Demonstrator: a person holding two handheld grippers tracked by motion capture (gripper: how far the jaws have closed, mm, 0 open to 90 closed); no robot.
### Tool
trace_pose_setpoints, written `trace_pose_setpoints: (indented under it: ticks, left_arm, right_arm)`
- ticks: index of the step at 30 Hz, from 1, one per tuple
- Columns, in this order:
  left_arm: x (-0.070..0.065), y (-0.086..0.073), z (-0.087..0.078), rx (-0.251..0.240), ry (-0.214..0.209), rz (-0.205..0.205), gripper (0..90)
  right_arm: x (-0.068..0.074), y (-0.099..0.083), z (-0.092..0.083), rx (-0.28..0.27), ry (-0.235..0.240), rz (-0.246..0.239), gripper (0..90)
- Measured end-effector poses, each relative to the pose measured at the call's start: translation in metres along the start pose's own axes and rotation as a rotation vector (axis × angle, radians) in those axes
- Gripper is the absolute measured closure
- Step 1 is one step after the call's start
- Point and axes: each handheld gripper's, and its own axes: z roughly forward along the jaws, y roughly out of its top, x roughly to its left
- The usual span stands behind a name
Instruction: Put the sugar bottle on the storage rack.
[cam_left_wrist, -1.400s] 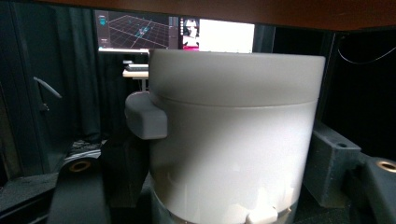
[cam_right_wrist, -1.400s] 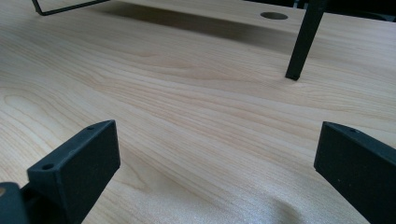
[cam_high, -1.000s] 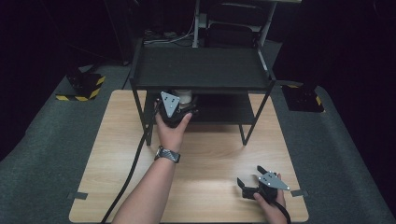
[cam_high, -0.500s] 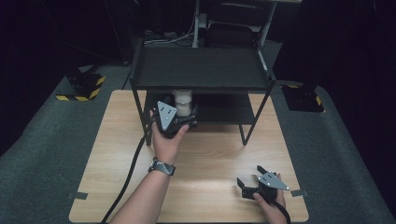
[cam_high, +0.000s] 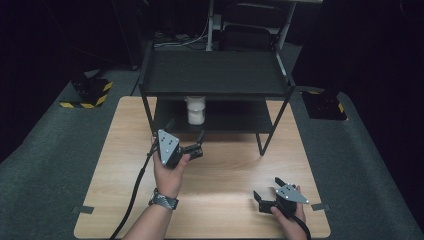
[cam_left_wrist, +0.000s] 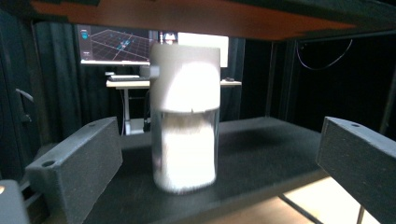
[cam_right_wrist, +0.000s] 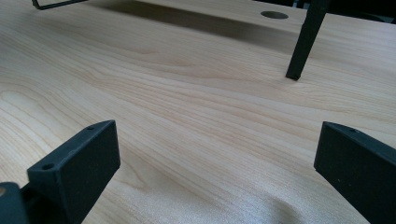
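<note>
Jaws of left gripper spread wide, empty. Jar straight ahead between jaw lines, not touched, upright on lower shelf; top shelf close above its lid. Left gripper far nearer. Right gripper wide open, empty, low over table, well apart.

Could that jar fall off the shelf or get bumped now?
Maybe. The jar stands upright close to the front edge of the lower shelf, so a nudge could tip it onto the table. The open left claw is right in front of it and might knock it. The top shelf sits low above its lid.
</note>
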Motion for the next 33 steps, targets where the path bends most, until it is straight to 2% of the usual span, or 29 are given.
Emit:
trace_pose_setpoints:
  ticks: [7,9,11,14,20,25,33]
  left_arm:
    - [0.006,-0.021,-0.025,0.007,-0.007,-0.005,0.4]
    - [0.007,-0.028,-0.033,-0.003,-0.002,0.009,0.4]
    - [0.01,-0.034,-0.04,-0.011,-0.011,0.006,0.4]
    - [0.014,-0.043,-0.052,-0.002,-0.013,0.01,0.4]
    - [0.02,-0.06,-0.073,0.037,-0.01,0.017,0.4]
    - [0.024,-0.072,-0.086,0.079,-0.004,-0.001,0.4]
    - [0.031,-0.084,-0.102,0.156,0.002,-0.003,0.5]
  right_arm:
    - [0.001,0.0,0.0,0.002,-0.002,-0.003,0.0]
    - [0.001,0.001,0.0,0.003,-0.003,-0.004,0.0]
    - [0.001,0.001,0.0,0.003,-0.003,-0.006,0.1]
    - [0.001,0.001,0.0,0.004,-0.004,-0.007,0.0]
    - [0.002,0.001,0.0,0.005,-0.004,-0.009,0.1]
    - [0.002,0.001,0.0,0.005,-0.004,-0.011,0.1]
    - [0.002,0.001,0.0,0.004,-0.002,-0.011,0.0]
